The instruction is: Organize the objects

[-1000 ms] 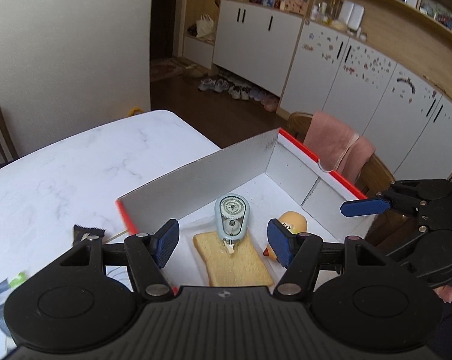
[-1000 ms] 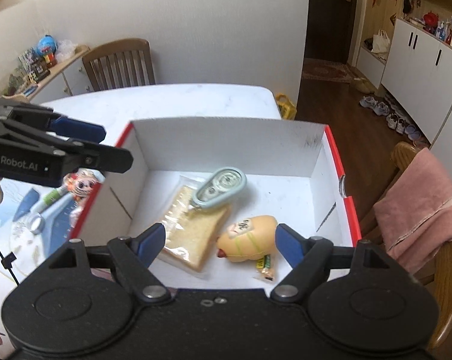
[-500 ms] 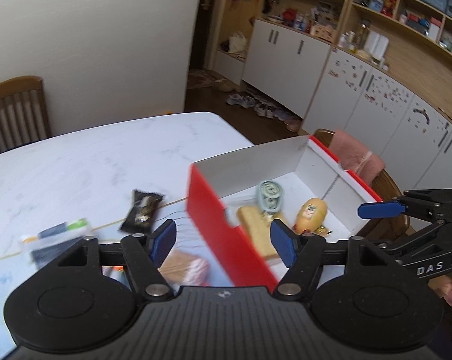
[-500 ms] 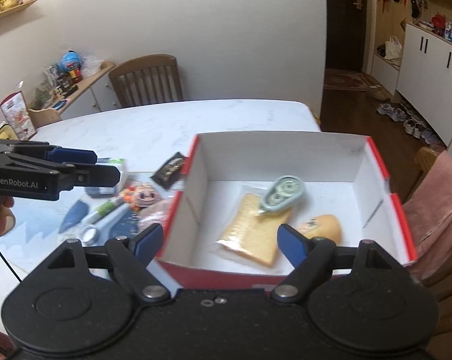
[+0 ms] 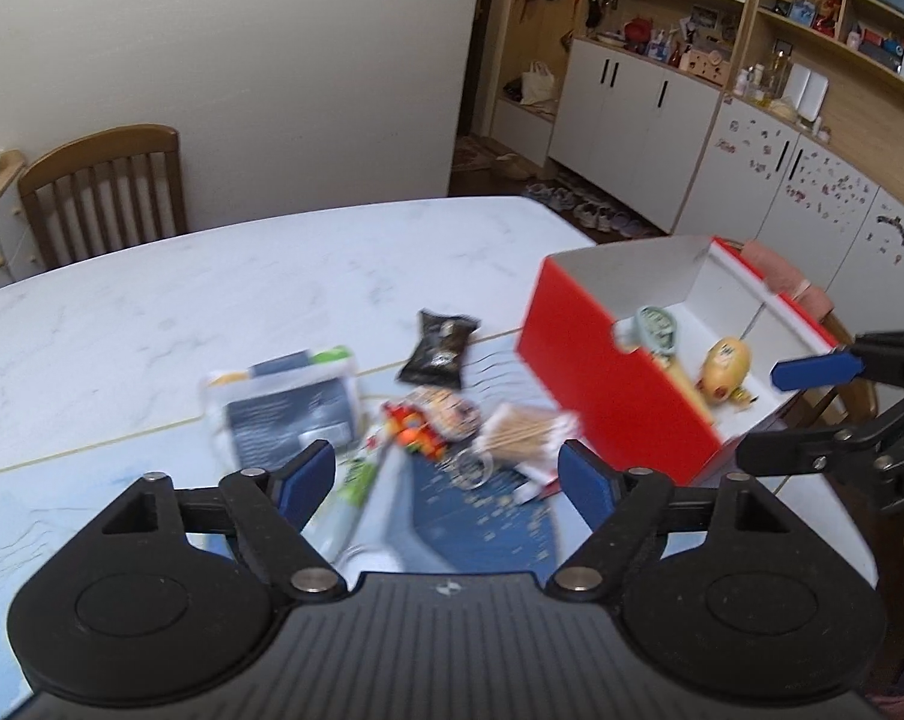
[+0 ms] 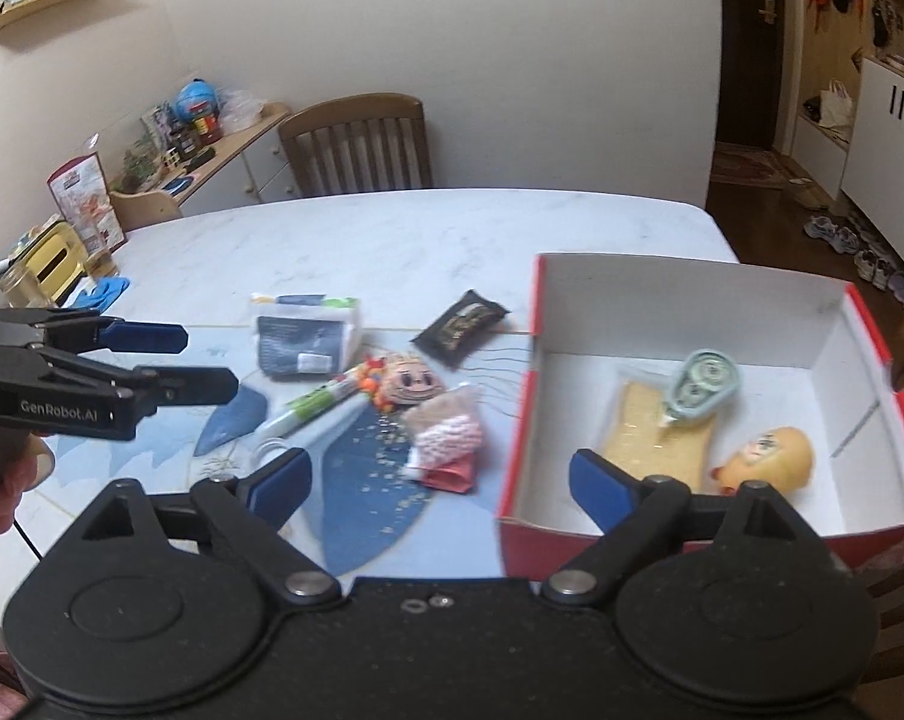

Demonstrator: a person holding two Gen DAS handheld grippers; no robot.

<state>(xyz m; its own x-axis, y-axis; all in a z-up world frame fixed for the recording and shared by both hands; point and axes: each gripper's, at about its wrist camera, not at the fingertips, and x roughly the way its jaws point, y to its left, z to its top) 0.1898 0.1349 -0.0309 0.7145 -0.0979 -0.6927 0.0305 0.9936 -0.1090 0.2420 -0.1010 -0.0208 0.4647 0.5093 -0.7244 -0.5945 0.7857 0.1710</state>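
Both grippers are hovering above the white marbled worktop (image 6: 392, 234) with nothing between their blue pads. The left gripper (image 5: 446, 474) is holding its jaws released, and they have just been opening wider; it is also showing at the left edge of the right wrist view (image 6: 176, 360). The right gripper (image 6: 440, 480) is likewise standing released, its jaws having just been spreading, and it is appearing at the right edge of the left wrist view (image 5: 812, 396).

In the right of the right wrist view, the red cardboard box with white inside (image 6: 692, 294) is sitting on the worktop, holding a tan slice of toast in clear wrap (image 6: 644, 444), a pale green correction-tape dispenser (image 6: 704, 384) lying across it, and a yellow rounded toy figure (image 6: 770, 456) near the lower right corner.

Left of the box, loose things are lying in the middle of the frame: a black snack packet (image 6: 461, 330), a grey-and-white pouch (image 6: 305, 339), a cartoon-face charm (image 6: 410, 381), a green-and-white pen (image 6: 308, 411) and a bundle of cotton swabs (image 6: 446, 438).
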